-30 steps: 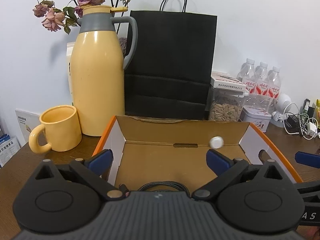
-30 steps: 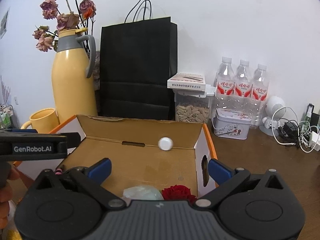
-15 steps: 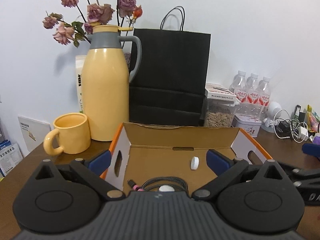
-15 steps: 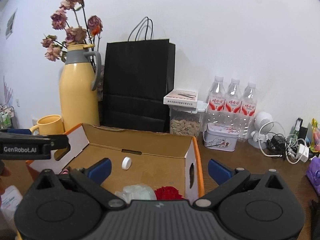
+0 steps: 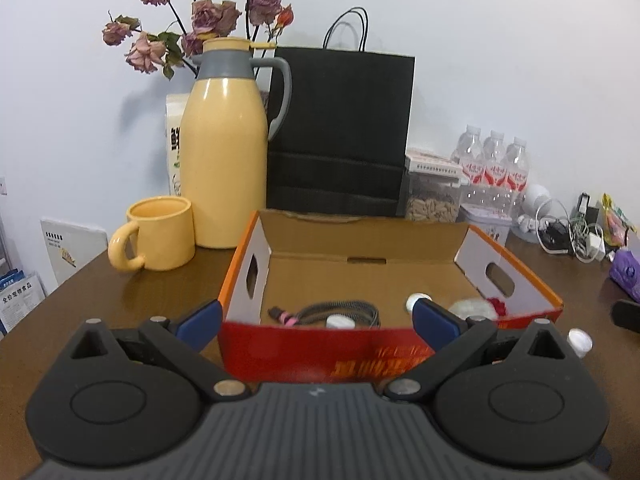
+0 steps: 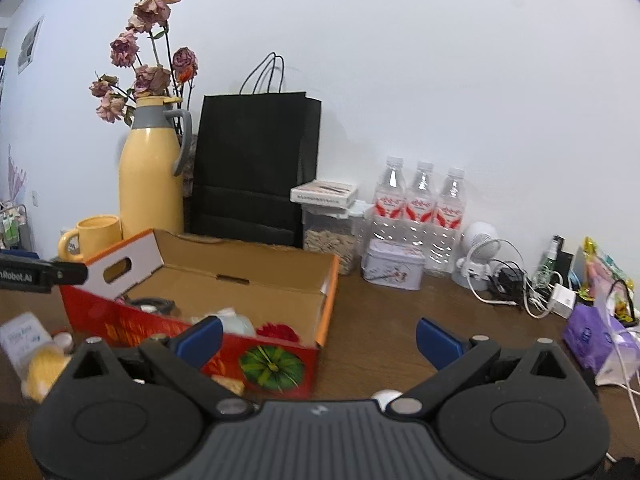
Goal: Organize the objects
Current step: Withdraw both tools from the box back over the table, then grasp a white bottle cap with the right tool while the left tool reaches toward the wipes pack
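Both tongs (image 5: 316,316) (image 6: 318,336) gape over brown table (image 6: 380,320), white wall (image 6: 440,80).

The cardboard box (image 5: 516,276) is plain brown inside, orange along its rim and red on its front wall, where yellow lettering runs beside a green pumpkin print (image 6: 271,364). Behind it a pale yellow flask (image 5: 224,160) wears a grey collar, and the mug (image 5: 160,238) matches its yellow. The paper bag (image 5: 340,132) is flat black. The dried roses (image 5: 200,12) are dusty pink. Red labels band the clear bottles (image 6: 420,208), and the table (image 6: 380,332) is dark brown.
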Motion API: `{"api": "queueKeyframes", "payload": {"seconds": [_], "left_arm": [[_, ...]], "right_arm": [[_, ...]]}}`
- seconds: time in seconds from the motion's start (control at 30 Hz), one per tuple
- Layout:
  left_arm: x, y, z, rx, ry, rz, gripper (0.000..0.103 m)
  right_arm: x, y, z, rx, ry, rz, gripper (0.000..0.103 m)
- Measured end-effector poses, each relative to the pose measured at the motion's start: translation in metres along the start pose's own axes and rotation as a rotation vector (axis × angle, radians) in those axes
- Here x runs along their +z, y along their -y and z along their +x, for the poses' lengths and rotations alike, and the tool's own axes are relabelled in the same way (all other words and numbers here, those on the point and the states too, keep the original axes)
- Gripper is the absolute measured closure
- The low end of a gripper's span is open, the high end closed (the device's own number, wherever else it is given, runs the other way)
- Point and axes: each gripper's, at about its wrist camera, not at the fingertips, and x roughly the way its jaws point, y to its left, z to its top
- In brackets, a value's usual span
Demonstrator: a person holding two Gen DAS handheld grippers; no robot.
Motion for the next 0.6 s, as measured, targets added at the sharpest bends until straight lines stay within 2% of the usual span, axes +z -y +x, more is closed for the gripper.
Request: {"api": "queueKeyframes", "payload": {"seconds": [0.37, 0.6], "left_arm": [[-0.021, -0.012, -0.020, 0.027, -0.055, 0.027, 0.000], [-0.032, -0.022, -0.032, 0.045, -0.079, 0.010, 0.000]], "right_arm": [[-0.046, 0.030, -0.019, -0.045, -0.084, -0.008, 0.000], [-0.068, 0.051, -0.003, -0.071, -0.169, 0.051, 0.000]]}}
